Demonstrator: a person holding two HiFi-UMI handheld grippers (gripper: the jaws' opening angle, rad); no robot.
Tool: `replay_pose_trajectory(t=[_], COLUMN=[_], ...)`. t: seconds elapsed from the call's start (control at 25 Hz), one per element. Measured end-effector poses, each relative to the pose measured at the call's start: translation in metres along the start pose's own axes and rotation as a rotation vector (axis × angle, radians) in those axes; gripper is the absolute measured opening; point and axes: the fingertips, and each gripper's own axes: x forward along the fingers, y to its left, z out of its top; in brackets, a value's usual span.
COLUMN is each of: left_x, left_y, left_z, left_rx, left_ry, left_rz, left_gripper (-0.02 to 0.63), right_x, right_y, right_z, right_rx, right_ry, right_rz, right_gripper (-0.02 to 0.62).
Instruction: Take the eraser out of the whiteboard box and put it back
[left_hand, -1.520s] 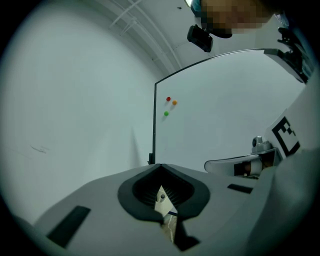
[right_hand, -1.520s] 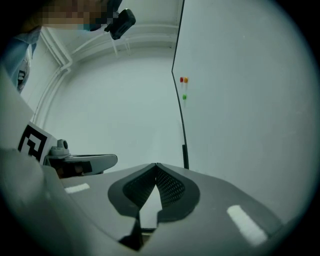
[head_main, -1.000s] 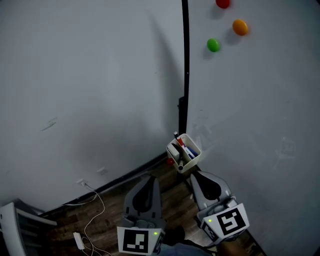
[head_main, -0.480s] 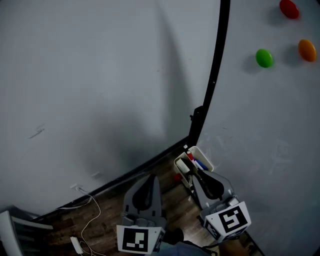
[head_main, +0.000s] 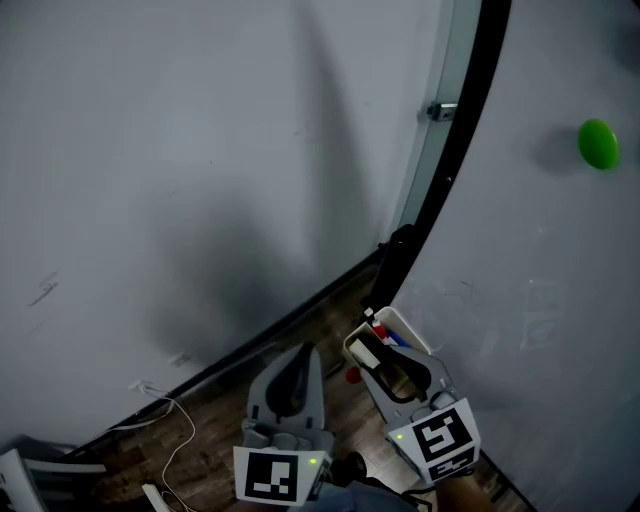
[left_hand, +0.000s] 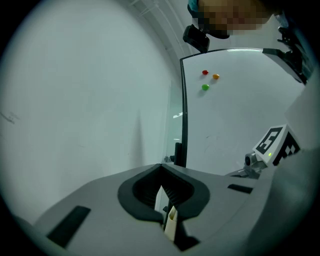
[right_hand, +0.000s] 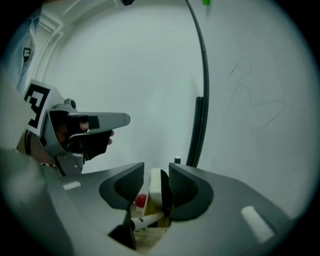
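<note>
The cream whiteboard box (head_main: 408, 331) hangs at the lower left corner of the whiteboard, with red and blue markers (head_main: 384, 334) standing in it. The eraser (head_main: 365, 352), a white block with a dark felt side, stands in the box's near end. My right gripper (head_main: 385, 365) reaches down over the box and its jaws are opening. In the right gripper view the eraser (right_hand: 156, 187) stands between the jaws of this gripper (right_hand: 155, 182), with a gap on its left side. A marker (right_hand: 145, 220) lies below it. My left gripper (head_main: 297, 362) hovers left of the box, shut and empty (left_hand: 161, 187).
The whiteboard's black frame (head_main: 455, 170) curves up from the box. A green magnet (head_main: 598, 143) sticks to the board at upper right. A small red round thing (head_main: 352, 376) sits beside the box. A white cable (head_main: 170, 430) lies on the wood floor by the grey wall.
The right gripper has come down onto the box and its jaws have spread apart around the eraser. The view has shifted, so the box now sits lower and closer.
</note>
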Motion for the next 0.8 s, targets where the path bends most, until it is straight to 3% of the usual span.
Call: replay_pose_trajectory(t=[0.44,0.8], left_x=[0.030,0.041], left_y=[0.016,0.025], left_z=[-0.014,-0.011], left_rx=[-0.028,-0.042], left_ry=[0.033,0.009], left_rz=[-0.024,-0.044], left_gripper=[0.006,0.006], right_x=[0.028,0.038], right_y=[-0.002,0.002], right_z=[-0.027,-0.042], right_rx=[-0.073,-0.170], right_ry=[0.234,0.392], right_rz=[-0.006,-0.033], right_gripper=[0.158,0.155])
